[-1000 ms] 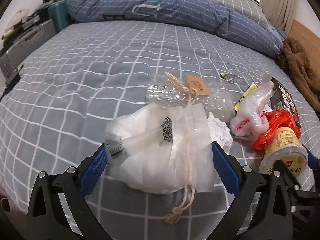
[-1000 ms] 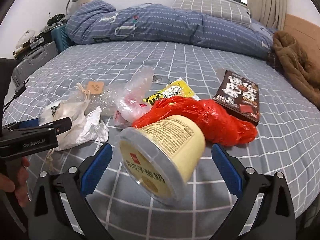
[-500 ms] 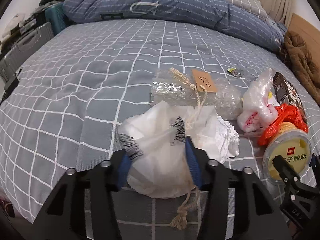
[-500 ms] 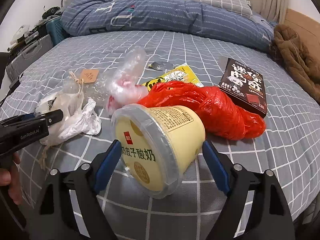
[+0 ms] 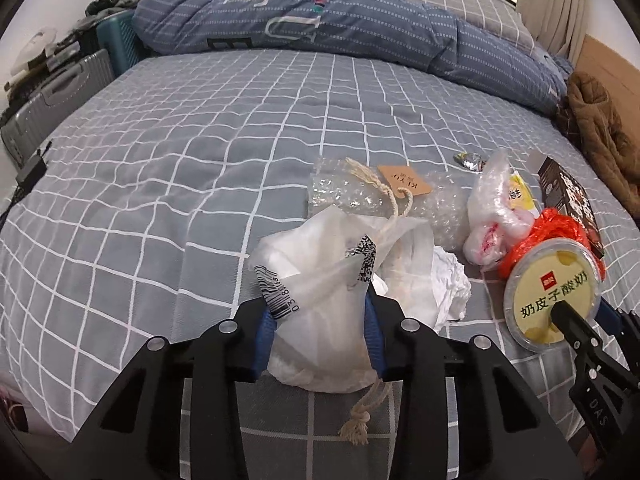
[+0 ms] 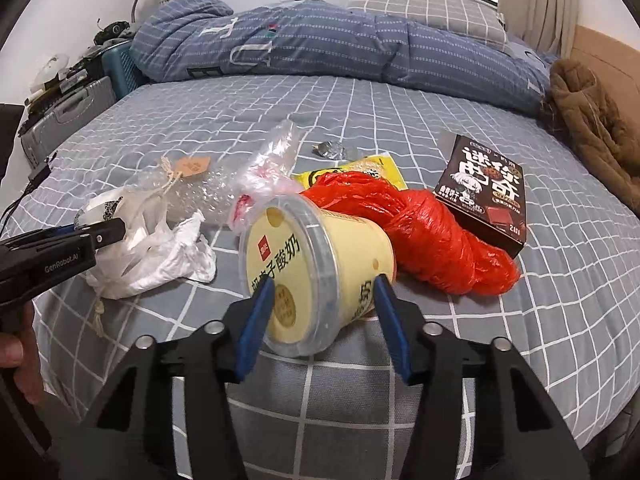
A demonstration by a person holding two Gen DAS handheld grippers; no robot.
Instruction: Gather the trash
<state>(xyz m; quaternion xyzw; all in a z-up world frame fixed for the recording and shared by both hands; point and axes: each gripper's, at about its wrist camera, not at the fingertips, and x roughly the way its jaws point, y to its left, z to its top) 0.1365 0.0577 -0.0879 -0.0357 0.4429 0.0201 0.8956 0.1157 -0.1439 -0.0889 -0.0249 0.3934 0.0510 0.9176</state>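
Observation:
A crumpled white plastic bag (image 5: pixel 320 332) with barcode labels and a drawstring lies on the grey checked bed (image 5: pixel 180 160). My left gripper (image 5: pixel 318 300) has the bag between its blue pads, which squeeze it as the jaws keep closing. This bag (image 6: pixel 148 256) and the left gripper (image 6: pixel 112 232) also appear in the right wrist view. A yellow yogurt cup (image 6: pixel 320 248) with a clear lid lies tilted on its side. My right gripper (image 6: pixel 323 284) is closing on it, with both pads against its wall. The same cup (image 5: pixel 552 292) and right gripper (image 5: pixel 584 314) show at the left view's right edge.
Behind the cup lie a red plastic bag (image 6: pixel 432 232), a dark snack box (image 6: pixel 484 188), a yellow wrapper (image 6: pixel 360 170), a clear bag (image 6: pixel 272 168), bubble wrap (image 6: pixel 200 196) and a foil scrap (image 6: pixel 330 150). A blue duvet (image 6: pixel 320 40) and brown garment (image 6: pixel 592 128) border the bed; a suitcase (image 5: pixel 52 96) stands left.
Both grippers went from wide open to closed in on their objects: the left now pinches the white bag, the right now touches the yogurt cup, which has tipped so its lid faces more upward.

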